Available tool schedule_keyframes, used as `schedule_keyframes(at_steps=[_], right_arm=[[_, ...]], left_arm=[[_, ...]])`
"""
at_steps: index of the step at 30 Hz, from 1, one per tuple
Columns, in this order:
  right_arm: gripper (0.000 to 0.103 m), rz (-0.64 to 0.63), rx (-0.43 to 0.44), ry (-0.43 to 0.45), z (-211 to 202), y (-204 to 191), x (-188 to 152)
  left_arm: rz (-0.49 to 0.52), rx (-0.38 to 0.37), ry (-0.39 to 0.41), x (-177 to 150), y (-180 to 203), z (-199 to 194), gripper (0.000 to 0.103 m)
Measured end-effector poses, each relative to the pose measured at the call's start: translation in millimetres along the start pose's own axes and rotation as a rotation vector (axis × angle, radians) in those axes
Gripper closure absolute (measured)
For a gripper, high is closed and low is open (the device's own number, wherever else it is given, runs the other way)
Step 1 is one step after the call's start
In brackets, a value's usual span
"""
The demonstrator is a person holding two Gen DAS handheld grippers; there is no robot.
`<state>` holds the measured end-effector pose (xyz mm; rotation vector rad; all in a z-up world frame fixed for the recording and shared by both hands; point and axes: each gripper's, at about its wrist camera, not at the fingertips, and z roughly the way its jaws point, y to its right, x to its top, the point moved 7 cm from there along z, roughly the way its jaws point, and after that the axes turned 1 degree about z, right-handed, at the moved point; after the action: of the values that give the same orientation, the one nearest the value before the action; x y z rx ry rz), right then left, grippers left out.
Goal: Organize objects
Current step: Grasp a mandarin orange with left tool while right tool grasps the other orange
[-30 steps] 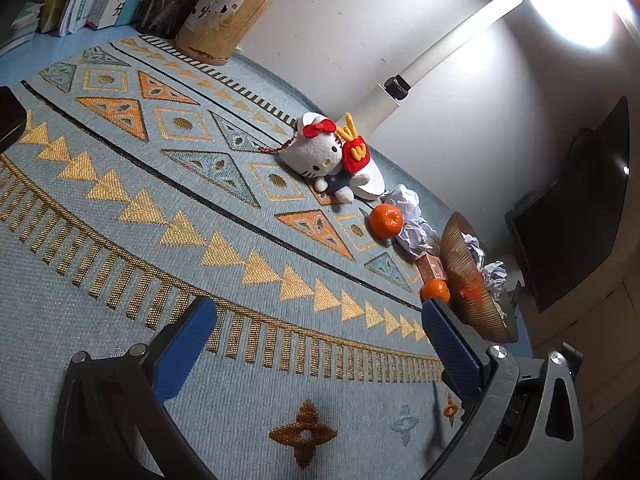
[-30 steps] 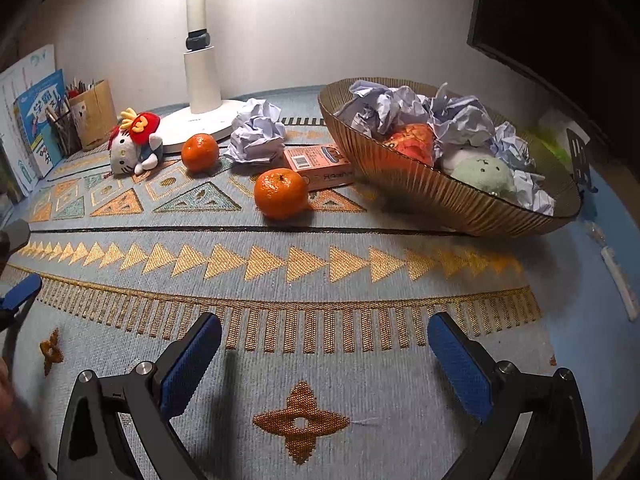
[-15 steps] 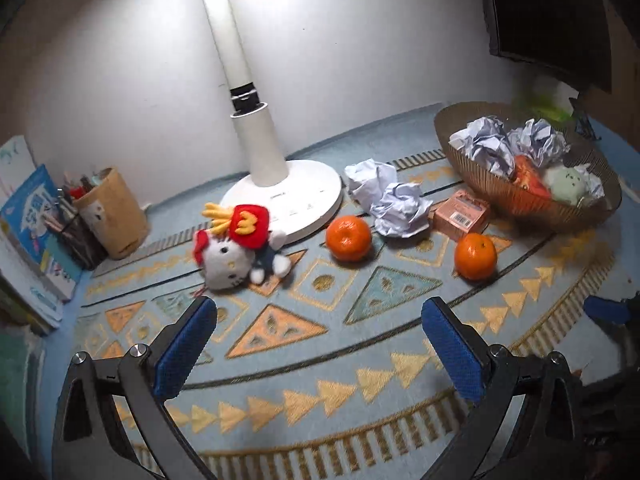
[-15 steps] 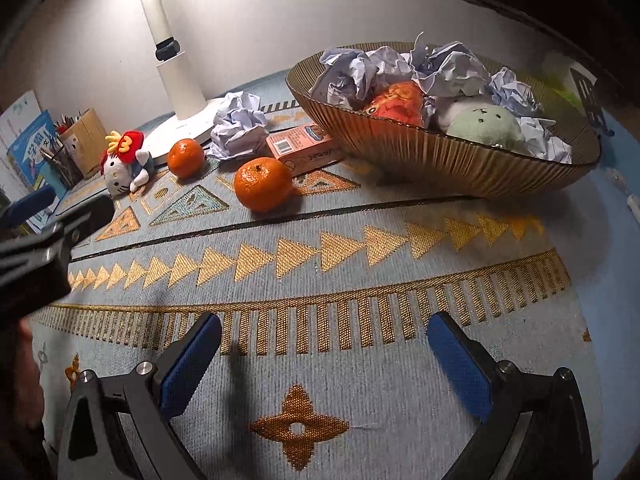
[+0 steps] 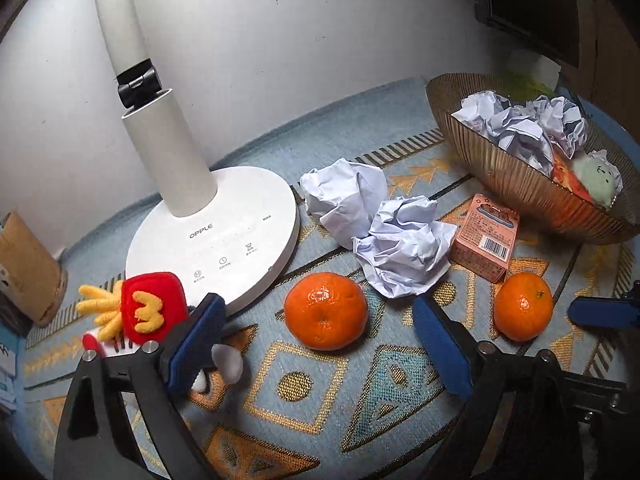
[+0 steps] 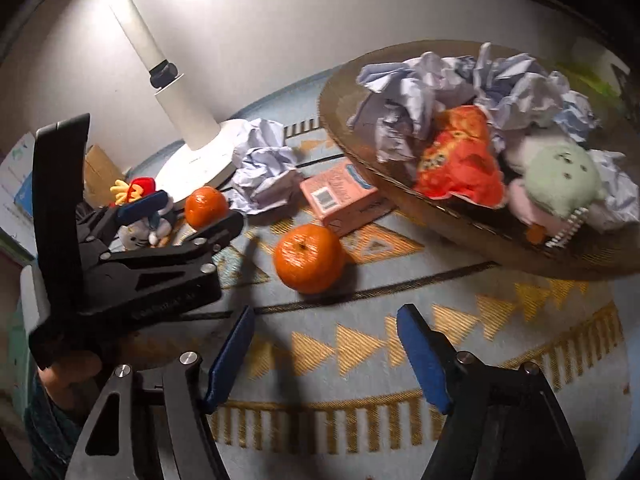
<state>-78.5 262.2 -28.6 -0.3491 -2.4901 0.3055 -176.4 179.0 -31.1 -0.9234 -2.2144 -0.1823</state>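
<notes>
Now both sets of jaws have just been closing, nothing between them yet: left gripper (image 5: pixel 316 344) frames the centre-left orange (image 5: pixel 325 311), right gripper (image 6: pixel 326 356) sits below the centre orange (image 6: pixel 308 258); bowl (image 6: pixel 460 224) waits upper right.

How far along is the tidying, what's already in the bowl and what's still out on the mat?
Done: the bowl holds crumpled paper, an orange packet and a green plush. In hand: nothing; the left gripper brackets the left orange with jaws just closing, not touching, and the right gripper, also closing, is empty. Left: right orange, pink box, two paper balls, cat plush.
</notes>
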Motion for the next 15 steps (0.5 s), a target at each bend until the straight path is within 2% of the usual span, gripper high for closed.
schedule_keyframes(at_steps=[1,2,5,6,7,8,9,10,11,15], right_arm=[[0.033,0.009,0.011,0.004,4,-4,5],[0.033,0.005,-0.004,0.016,8,-7,10],[0.033,-0.025,-0.096,0.047,23,-10,18],[0.033,-0.042,-0.120,0.062,24,-11,20],[0.033,-0.057,-0.131,0.063,26,-13,21],[0.038,-0.067,-0.137,0.068,27,-14,21],[0.044,-0.075,-0.143,0.070,28,-15,22],[0.060,-0.084,-0.150,0.072,28,-16,21],[0.065,-0.085,-0.160,0.077,28,-14,21],[0.065,-0.055,-0.121,0.093,19,-7,18]], left_arm=[[-0.013,-0.022,-0.015,-1,-2,3,0.025],[-0.028,-0.034,-0.023,-2,0,4,0.028],[-0.054,-0.071,-0.007,-1,-5,1,0.042],[-0.064,-0.075,-0.001,-2,-6,0,0.051],[-0.075,-0.076,-0.001,-2,-8,0,0.051],[-0.085,-0.080,-0.005,-2,-10,1,0.052],[-0.087,-0.092,-0.008,-3,-10,1,0.058],[-0.082,-0.107,-0.003,-3,-8,0,0.065],[-0.074,-0.098,0.004,-2,-7,-1,0.065],[-0.079,-0.060,0.079,0,-9,-18,0.065]])
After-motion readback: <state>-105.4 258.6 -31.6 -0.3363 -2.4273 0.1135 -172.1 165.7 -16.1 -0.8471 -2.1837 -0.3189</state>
